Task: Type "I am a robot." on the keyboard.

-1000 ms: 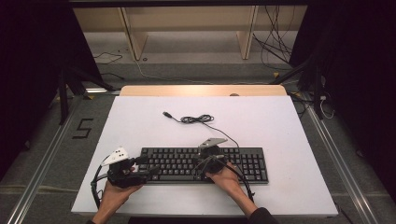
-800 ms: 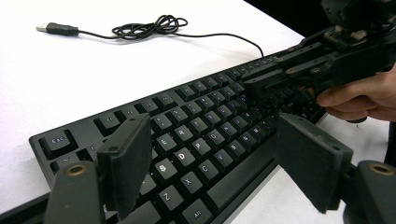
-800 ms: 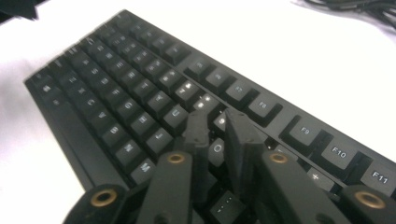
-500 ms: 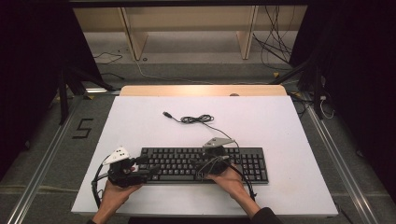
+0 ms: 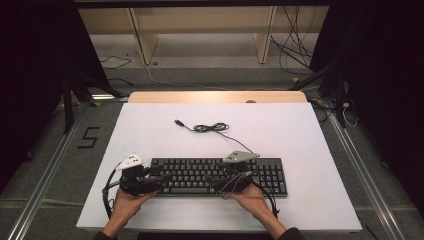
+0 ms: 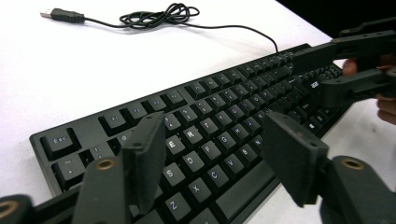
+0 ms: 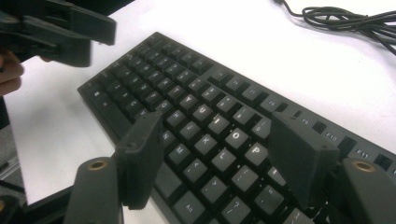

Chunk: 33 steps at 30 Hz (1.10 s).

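- White worktop in a dark room, wooden shelving and loose cables on the floor behind it.
- Left gripper: jaws apart with nothing clamped, poised over the keyboard's left end; they've just been closing in, only keys under the gap.
- Right gripper: jaws spread, just been opening, over the letter keys right of centre; nothing between the pads.
- Keyboard lies flat right under both grippers, near the person's edge of the worktop; my read is one gripper per half so the keys can be worked or the board handled from both ends.
- Beyond the grippers: keyboard cable loosely coiled, USB plug free, not connected.
- No containers in sight.
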{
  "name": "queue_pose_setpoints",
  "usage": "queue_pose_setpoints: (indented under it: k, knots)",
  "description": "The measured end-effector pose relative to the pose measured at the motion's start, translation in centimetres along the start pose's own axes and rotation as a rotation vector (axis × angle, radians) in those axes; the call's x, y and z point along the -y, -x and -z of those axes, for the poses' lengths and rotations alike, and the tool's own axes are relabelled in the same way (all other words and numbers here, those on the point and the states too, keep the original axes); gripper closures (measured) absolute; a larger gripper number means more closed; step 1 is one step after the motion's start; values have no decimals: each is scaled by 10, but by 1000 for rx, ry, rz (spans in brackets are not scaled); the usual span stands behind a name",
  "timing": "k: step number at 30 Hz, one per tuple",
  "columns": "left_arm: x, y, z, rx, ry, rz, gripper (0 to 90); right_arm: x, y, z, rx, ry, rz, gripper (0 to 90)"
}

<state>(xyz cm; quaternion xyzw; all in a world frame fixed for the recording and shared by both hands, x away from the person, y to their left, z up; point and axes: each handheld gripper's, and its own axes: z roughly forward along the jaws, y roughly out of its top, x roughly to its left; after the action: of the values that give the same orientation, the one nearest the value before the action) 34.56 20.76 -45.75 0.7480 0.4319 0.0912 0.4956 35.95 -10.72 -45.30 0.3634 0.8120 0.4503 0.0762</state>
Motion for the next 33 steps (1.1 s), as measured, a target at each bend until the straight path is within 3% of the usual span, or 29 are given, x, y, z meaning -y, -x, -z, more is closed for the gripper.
queue_pose_setpoints:
  k: [7,17,25,33]
  knots:
    - [-7,1,-13,-13,-52,-28,584,3,-1,6,-5,8,-6,333]
    - [-14,0,-33,5,-106,-68,799,7,-3,11,-11,21,-2,323]
    - [-19,4,-49,20,-144,-99,875,8,-4,13,-9,18,0,320]
    - [-19,7,-63,20,-188,-116,888,9,-4,15,-12,22,3,319]
